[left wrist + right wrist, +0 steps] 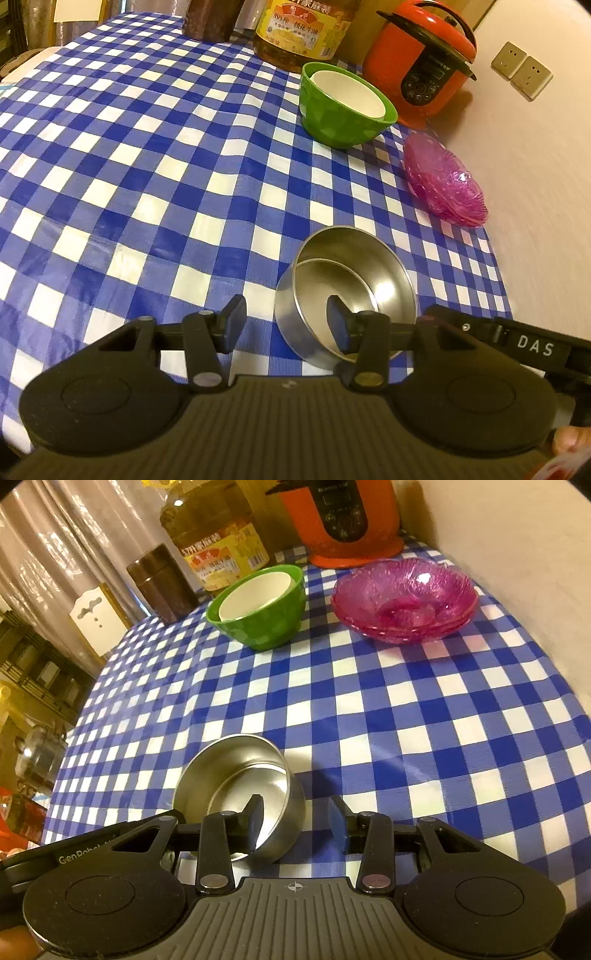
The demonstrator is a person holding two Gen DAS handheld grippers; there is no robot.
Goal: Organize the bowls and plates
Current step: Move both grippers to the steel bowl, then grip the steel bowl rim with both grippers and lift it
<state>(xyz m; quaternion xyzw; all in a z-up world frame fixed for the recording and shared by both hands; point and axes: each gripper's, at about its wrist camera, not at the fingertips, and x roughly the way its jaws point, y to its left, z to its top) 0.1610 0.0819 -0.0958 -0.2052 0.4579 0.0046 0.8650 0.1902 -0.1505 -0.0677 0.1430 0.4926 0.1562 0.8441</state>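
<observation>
Sockets (521, 70) show only in left view; curtain (48, 554) only in right.

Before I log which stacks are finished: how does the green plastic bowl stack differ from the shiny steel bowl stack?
The green plastic bowl holds a white cup-like bowl; the shiny steel bowl holds another steel bowl. The green one stands far back by the orange cooker, untouched; the steel one has a gripper finger inside. Both are nested pairs on the checked cloth.

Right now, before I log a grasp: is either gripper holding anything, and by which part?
Nothing is clamped yet. The left gripper and right gripper each straddle the nested steel bowls' wall, one finger inside, one outside, gaps showing.
</observation>
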